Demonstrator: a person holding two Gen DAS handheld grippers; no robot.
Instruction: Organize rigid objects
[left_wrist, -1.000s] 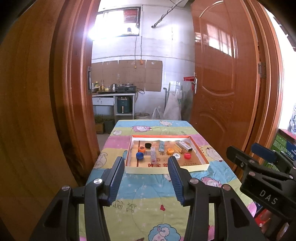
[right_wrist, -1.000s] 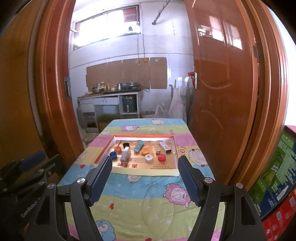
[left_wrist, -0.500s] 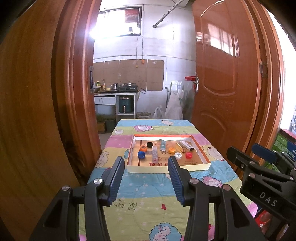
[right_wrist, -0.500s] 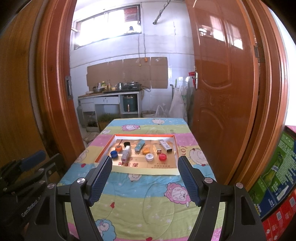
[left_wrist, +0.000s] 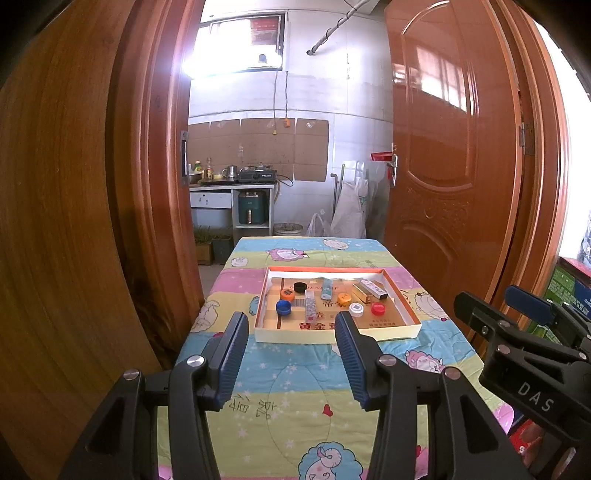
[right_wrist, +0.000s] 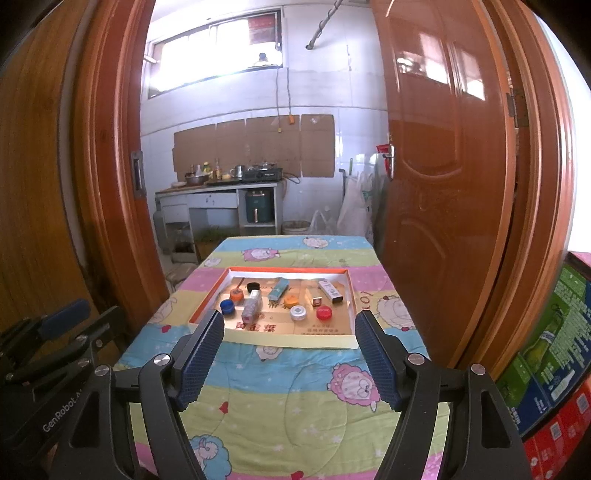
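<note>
A shallow cardboard tray (left_wrist: 332, 335) (right_wrist: 291, 341) with an orange rim lies on the table's far half. In it lie bottle caps: blue (left_wrist: 283, 307), orange (left_wrist: 287, 294), black (left_wrist: 300, 286), white (left_wrist: 355, 308) and red (left_wrist: 378, 308), plus a clear small bottle (left_wrist: 309, 308), a teal packet (left_wrist: 327, 288) and a small box (left_wrist: 373, 289). My left gripper (left_wrist: 291, 328) is open and empty, held above the near table, short of the tray. My right gripper (right_wrist: 290, 326) is open wide and empty, also short of the tray.
The table (left_wrist: 295, 398) wears a pastel cartoon quilt. Wooden door leaves stand close on the left (left_wrist: 74, 221) and right (left_wrist: 450, 184). Coloured cartons (right_wrist: 554, 350) are stacked at the right. A kitchen counter (left_wrist: 229, 184) stands beyond the table.
Both grippers have drawn back and risen slightly, so the tray looks a little farther and smaller. The jaws stay open and nothing on the tray has moved.
</note>
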